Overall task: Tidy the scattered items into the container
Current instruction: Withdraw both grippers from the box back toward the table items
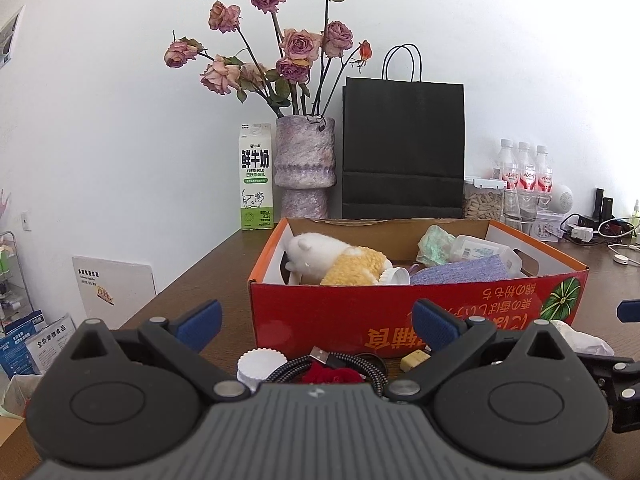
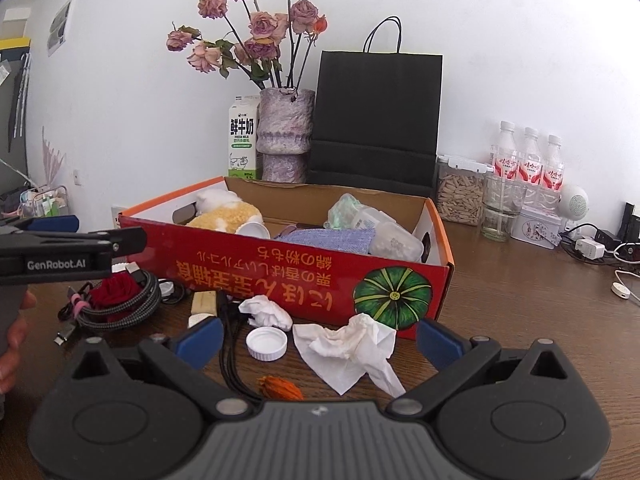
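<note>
— So, where do the two grippers stand right now?

— Both hang low over the near edge of the wooden table (image 2: 520,292), in front of the red cardboard box (image 2: 304,280). The left gripper (image 1: 316,322) has its blue-padded fingers (image 1: 200,318) spread wide with nothing between them. The right gripper (image 2: 320,338) is likewise released, jaws apart and empty.

— And what is already in the box?

— A white and yellow plush toy (image 1: 340,260) lies at its left end. To the right of it sit a white bottle cap (image 1: 396,277), a folded purple cloth (image 1: 460,270), a greenish crumpled packet (image 1: 436,242) and clear plastic containers (image 2: 392,240).

— What is still loose on the table?

— Near the box's front wall, a large crumpled tissue (image 2: 352,348) lies between the right gripper's fingers. Just left of it is a white lid (image 2: 267,343), and a smaller tissue wad (image 2: 267,312) sits just beyond that. A dried orange bud (image 2: 278,387) rests close to the right gripper's body. Further left, a braided cable coil (image 2: 120,304) wraps around something dark red (image 2: 114,292), with a pale yellow block (image 2: 204,302) beside it.

— Anything behind the box?

— A vase of dried roses (image 1: 306,168), a milk carton (image 1: 256,176) to its left and a black paper bag (image 1: 402,148) to its right, all against the far wall.
</note>
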